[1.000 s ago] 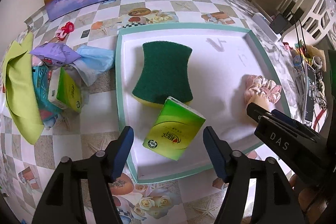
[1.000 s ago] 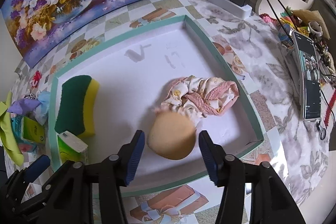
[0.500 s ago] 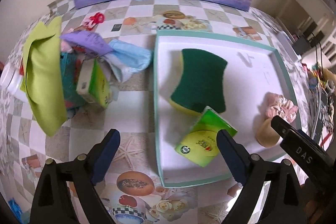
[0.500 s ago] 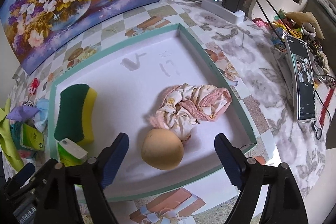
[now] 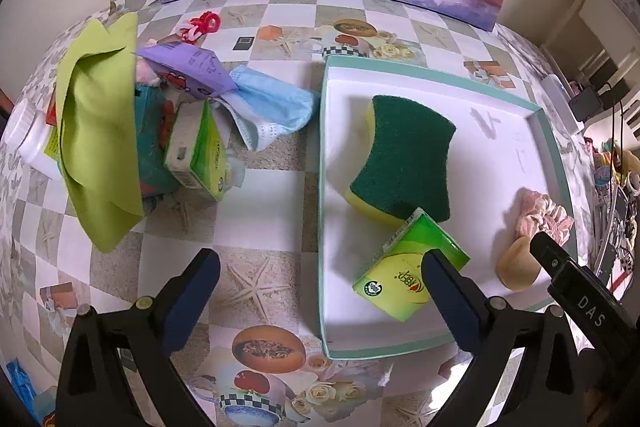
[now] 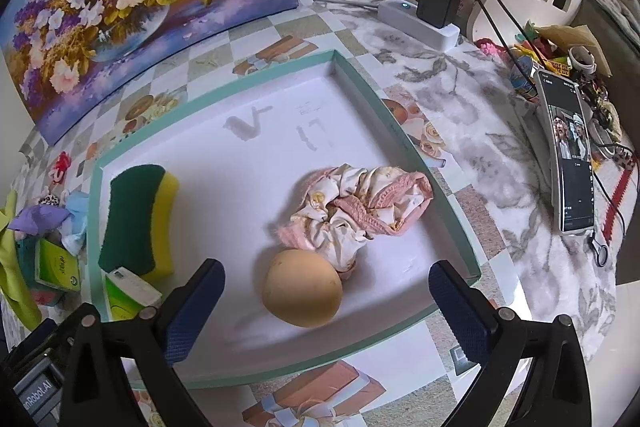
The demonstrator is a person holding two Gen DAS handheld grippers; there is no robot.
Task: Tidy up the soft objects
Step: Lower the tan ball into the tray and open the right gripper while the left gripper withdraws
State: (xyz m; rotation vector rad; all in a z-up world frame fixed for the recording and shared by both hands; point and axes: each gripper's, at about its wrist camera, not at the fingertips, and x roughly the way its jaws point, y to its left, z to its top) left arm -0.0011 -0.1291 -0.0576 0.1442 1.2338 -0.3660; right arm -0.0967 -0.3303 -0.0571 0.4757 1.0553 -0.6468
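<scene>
Four soft things lie in the tray [image 6: 404, 141]: sponge [image 6: 136, 219], tissue pack [image 5: 408, 267], cloth [image 6: 360, 211], puff [image 6: 302, 293]. Both claws, left [image 5: 320, 299] and right [image 6: 326, 311], have just opened, empty. Beside the tray, a pile [image 5: 160, 131] waits.

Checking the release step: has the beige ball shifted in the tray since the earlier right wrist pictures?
Cannot tell. The beige ball lies beside the crumpled cloth as before, near the tray's near rim. The right tongs have just been opening; nothing grips it.

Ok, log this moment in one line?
left gripper: open, empty | right gripper: open, just released tan sponge ball | tray: scrub sponge, tissue pack, cloth
</scene>
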